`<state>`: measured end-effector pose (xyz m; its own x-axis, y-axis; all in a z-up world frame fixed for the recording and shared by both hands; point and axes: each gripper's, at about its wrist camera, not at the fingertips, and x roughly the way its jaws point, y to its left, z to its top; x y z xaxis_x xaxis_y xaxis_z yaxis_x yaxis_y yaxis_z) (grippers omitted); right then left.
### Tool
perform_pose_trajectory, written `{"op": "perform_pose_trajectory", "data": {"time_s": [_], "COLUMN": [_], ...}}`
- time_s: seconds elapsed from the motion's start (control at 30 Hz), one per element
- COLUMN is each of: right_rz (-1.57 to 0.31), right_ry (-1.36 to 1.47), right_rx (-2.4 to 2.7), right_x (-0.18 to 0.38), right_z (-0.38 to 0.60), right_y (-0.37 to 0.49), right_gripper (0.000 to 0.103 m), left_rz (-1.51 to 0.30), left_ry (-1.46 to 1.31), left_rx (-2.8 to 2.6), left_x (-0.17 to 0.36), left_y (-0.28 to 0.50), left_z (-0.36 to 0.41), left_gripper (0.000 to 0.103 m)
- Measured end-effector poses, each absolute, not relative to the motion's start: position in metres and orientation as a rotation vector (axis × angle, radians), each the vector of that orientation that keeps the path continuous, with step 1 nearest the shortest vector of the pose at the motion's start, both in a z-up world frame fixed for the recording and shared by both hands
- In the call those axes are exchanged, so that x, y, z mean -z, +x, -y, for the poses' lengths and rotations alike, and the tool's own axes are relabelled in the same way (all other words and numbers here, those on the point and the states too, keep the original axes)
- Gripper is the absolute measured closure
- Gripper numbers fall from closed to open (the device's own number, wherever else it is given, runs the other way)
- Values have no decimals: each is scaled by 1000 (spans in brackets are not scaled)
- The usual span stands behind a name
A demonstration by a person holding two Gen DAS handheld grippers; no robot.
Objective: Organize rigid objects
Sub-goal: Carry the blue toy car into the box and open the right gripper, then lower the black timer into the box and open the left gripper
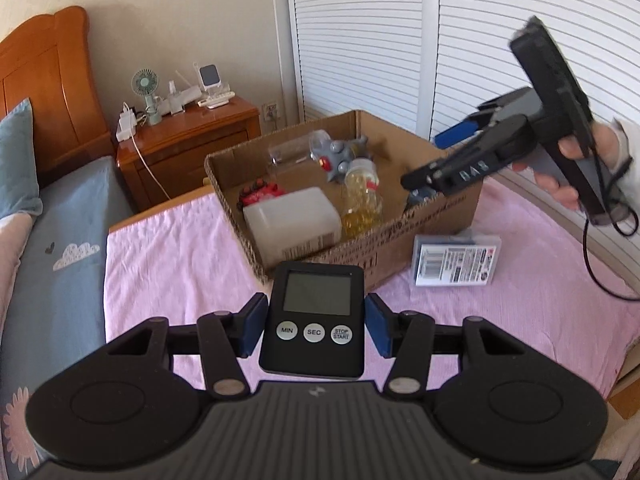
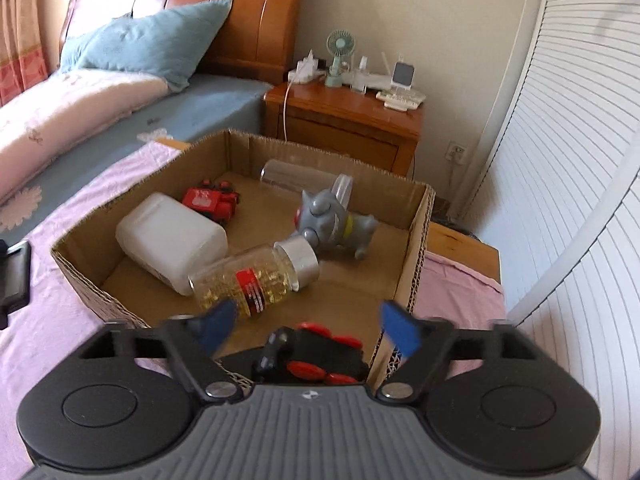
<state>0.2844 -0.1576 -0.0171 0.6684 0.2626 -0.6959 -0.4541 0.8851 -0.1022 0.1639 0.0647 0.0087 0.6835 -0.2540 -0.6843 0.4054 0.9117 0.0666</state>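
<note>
While the left gripper (image 1: 316,330) has its blue pads closed on the sides of the black timer (image 1: 316,320), holding it flat and face-up above the pink cloth (image 1: 172,248), the cardboard box (image 1: 424,236) waits just beyond at twelve o'clock in the left wrist view. The step in hand looks like carrying the timer over the near wall and setting it inside. To do that well, I would lift enough to clear the rim, keep the timer level so it does not pivot between the pads, and aim for bare floor — the right wrist view shows free cardboard at about three o'clock inside the box, away from the white jug (image 2: 172,240) and the pill bottle (image 2: 252,276). Release low, so the timer does not knock the bottle.

The right gripper (image 2: 308,330) stands open over the near edge of the box, with a black toy with red wheels (image 2: 320,356) lying below and between its fingers, not pinched. It sits in the likely path, so the left hand should wait for it to clear or go round it.

Readable writing: the timer buttons say MIN, SEC and STOP START. The packet (image 1: 456,260) on the cloth at two o'clock carries a barcode and small print too fine to read — likewise the bottle's red label and the printing on the box wall
</note>
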Motion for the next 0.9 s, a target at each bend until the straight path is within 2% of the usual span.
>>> {"op": "perform_pose_trajectory", "data": {"time_s": [0.07, 0.13, 0.47, 0.9], "right_rz": [-724, -715, -770, -787], "right_ry": [-259, -242, -117, -13], "right_rx": [-393, -386, -338, -262], "right_x": [13, 8, -7, -3], "right_z": [161, 165, 188, 224], "right_y": [278, 270, 232, 202], "right_gripper": [3, 0, 0, 0], "left_rz": [-722, -711, -685, -754], "left_ry": [231, 239, 259, 270], "left_rx": [370, 373, 369, 328], "left_x": [-13, -17, -34, -10], "left_y": [169, 173, 222, 304], "left_z": [-61, -57, -29, 6], "left_gripper": [51, 51, 51, 51]}}
